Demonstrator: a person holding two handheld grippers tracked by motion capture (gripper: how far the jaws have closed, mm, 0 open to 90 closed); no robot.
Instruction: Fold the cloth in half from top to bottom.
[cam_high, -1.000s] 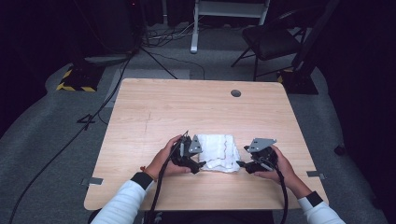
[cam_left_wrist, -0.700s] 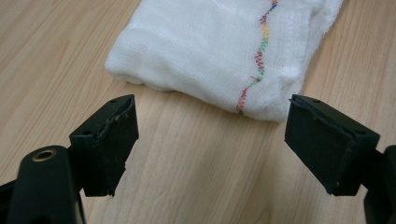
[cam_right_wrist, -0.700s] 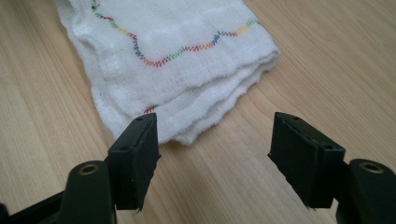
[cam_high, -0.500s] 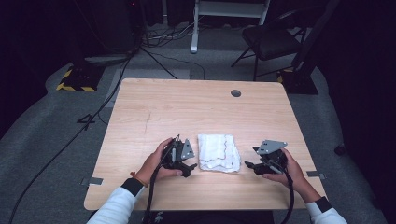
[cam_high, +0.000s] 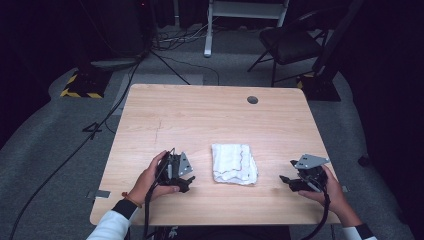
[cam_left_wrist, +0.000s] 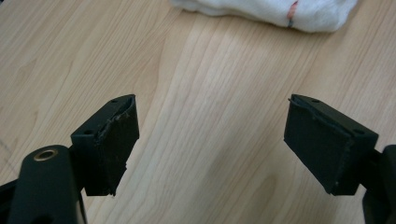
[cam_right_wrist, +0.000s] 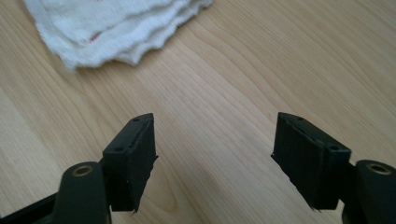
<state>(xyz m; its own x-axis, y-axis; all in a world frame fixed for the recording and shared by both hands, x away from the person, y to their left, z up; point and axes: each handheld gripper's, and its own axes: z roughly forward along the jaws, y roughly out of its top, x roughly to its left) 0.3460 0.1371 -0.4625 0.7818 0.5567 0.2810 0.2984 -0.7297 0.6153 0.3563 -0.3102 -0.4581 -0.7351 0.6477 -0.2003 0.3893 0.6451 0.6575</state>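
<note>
A folded white terry cloth with a red stitch line (cam_high: 233, 163) lies flat at mid-front of the pale wooden worktop (cam_high: 210, 115). Left gripper (cam_high: 186, 182) and right gripper (cam_high: 285, 181) flank it, jaws apart, empty; folding appears complete.

White folded towel (cam_high: 233, 163) — flat on table's (cam_high: 200, 120) near-centre.

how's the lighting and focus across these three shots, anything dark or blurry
High view: the table is evenly lit, but the floor and chair behind sink into near-black. Left gripper view: wood grain is sharp, the cloth at the top edge is bright and soft, and the jaws are slightly blurred. Right gripper view: the cloth is a little soft, with no harsh glare.
</note>
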